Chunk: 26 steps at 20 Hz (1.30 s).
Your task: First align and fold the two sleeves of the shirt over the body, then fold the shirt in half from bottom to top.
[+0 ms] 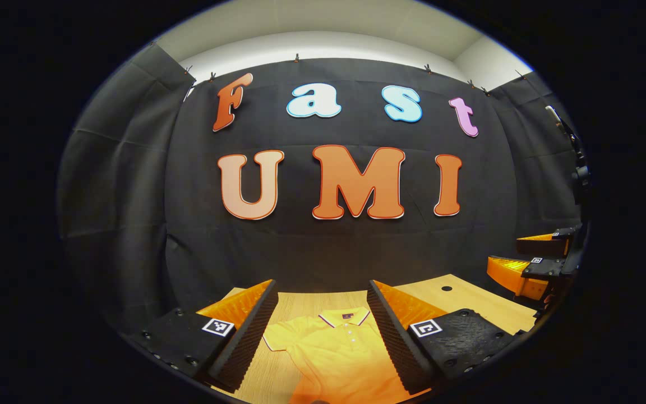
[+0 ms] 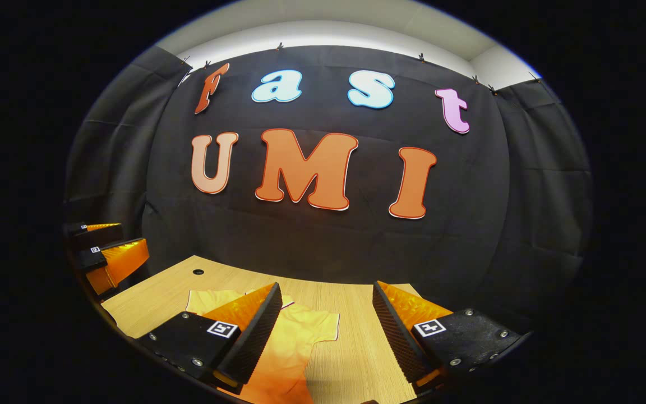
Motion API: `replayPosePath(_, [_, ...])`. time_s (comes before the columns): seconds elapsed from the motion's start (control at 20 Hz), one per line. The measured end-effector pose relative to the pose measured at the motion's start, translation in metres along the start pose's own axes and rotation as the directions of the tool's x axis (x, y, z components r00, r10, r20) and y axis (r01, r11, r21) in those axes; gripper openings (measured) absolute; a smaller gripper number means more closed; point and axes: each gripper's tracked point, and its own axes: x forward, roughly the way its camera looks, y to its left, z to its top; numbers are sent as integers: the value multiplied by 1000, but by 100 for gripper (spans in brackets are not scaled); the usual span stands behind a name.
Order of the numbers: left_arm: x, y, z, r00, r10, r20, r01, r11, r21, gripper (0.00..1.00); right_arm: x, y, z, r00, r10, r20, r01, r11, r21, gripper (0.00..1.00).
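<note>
Wooden bench holds a yellow polo shirt lying flat, sleeves not folded yet. Left tongs and right tongs hang above it, gaping, holding nothing. Grab each sleeve by its edge, then lay it straight over the middle.

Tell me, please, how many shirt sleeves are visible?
2: one sleeve lies flat beside the collar in the left gripper view; the other sleeve lies spread on the table in the right gripper view.

shirt | yellow-orange polo, striped collar, buttoned placket | lies flat, face up on wooden table | collar toward far edge | short sleeve spread sideways, unfolded
</note>
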Motion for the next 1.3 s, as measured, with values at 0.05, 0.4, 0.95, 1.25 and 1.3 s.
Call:
replayPosePath(0.05, [-1,0,-2,1000,-1,-2,1,1000,-1,98,0,1,1,1000,2,-1,-2,1000,7,98])
replayPosePath(0.4, [-9,7,2,1000,1,15,-1,1000,16,98,2,0,-3,1000,-18,-24,18,1000,3,98])
replayPosePath(0.95, [-29,39,0,999,37,19,-38,998,52,98,47,-4,-33,984,-20,-176,23,1000,10,98])
replayPosePath(1.25, [-35,57,1,994,110,19,-111,991,76,98,92,-1,-58,959,25,-282,-19,1000,21,98])
replayPosePath(1.3, [-35,60,2,992,126,18,-127,989,79,98,100,0,-65,952,35,-304,-31,999,19,98])
